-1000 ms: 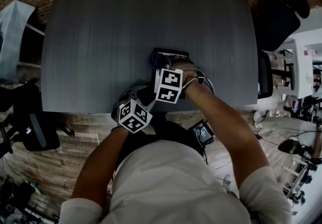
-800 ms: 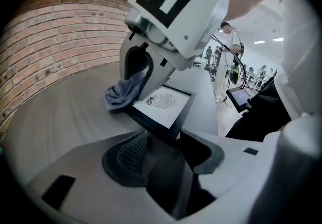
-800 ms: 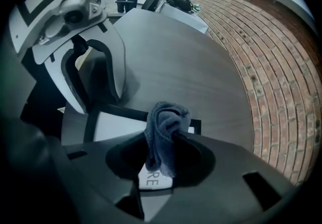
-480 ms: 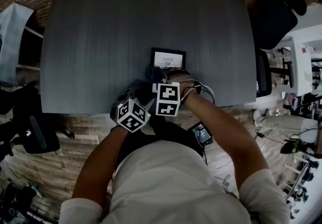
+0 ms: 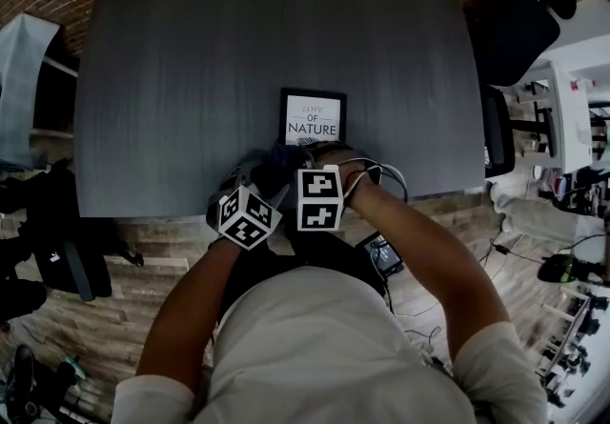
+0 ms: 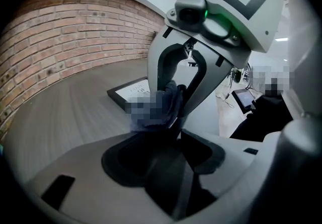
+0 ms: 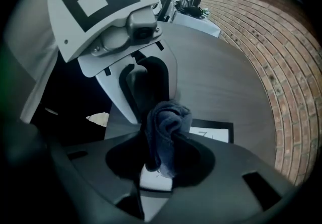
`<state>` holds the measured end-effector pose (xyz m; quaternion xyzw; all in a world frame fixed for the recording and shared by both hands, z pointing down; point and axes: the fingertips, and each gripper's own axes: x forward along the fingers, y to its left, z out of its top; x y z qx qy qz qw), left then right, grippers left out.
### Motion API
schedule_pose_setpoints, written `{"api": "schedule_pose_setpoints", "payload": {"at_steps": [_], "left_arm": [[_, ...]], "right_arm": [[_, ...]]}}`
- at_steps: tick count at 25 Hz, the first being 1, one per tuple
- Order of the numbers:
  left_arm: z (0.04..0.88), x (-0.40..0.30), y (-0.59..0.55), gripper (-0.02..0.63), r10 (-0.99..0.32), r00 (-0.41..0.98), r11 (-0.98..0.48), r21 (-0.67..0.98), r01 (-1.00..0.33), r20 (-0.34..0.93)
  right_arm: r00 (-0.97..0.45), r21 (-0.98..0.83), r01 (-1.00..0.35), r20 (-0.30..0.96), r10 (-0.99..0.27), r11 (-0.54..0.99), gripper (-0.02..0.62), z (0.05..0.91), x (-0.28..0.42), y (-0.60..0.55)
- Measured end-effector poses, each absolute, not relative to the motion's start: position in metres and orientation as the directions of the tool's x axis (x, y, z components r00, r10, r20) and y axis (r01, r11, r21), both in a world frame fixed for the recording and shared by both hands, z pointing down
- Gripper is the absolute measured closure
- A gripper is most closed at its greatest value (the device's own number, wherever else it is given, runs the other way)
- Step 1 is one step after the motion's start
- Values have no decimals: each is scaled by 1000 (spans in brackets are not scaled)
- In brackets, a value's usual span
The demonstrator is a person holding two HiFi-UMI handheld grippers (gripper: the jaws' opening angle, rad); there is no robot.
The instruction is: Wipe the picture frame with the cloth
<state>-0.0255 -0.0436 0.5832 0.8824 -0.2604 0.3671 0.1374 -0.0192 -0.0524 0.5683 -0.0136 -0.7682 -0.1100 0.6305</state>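
Observation:
A black picture frame (image 5: 313, 116) with a white print lies flat on the dark grey table (image 5: 191, 60), near its front edge. My right gripper (image 5: 303, 159) points steeply down at the frame's near edge and is shut on a bunched dark blue cloth (image 7: 168, 125). The cloth (image 6: 162, 108) hangs at the frame's (image 6: 129, 91) near side. My left gripper (image 5: 255, 182) sits just left of the right one, by the frame's near left corner. Its jaws are opening, and I see nothing between them. The frame's bottom edge is hidden behind the grippers.
The table's front edge (image 5: 191, 211) runs just under both grippers. A black chair (image 5: 519, 31) stands at the right and another (image 5: 67, 255) at the left. A small lit screen (image 5: 381, 253) sits below the table edge by the person's right arm.
My right gripper has dragged the cloth down the frame toward the table's front edge, uncovering the whole print. The left gripper has stayed where it was.

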Motion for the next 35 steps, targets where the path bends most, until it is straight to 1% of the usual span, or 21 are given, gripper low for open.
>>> {"api": "schedule_pose_setpoints", "payload": {"at_steps": [10,16,18,23,28,31,35], "left_arm": [[584,-24,-43,382,-360,593,-825,51,-563,720],[584,-26,-45,382,-358,590,-819,60,-570,723],[583,-25,-45,383,-360,588,-816,61,-574,725],[579,-27,-47,383,-376,578,-821,29,-570,724],[564,-19,-53,383,-405,617,-841,-9,-542,675],[558,-9,-55,382,-391,635,-874,-52,-484,666],[561,0,-52,374,-341,642,-912,-77,-402,687]], "right_arm": [[-290,87,64,955,-65,994,472,563,-14,-42],[-367,-54,16,929,57,998,471,544,-9,-30],[-392,-78,8,917,75,997,471,535,-5,-30],[-375,8,-32,927,-20,999,471,527,17,-55],[-328,87,-99,938,-115,991,469,528,44,-93],[-283,146,-139,942,-181,980,469,530,60,-119],[-202,251,-187,936,-287,950,469,532,79,-160]]}}
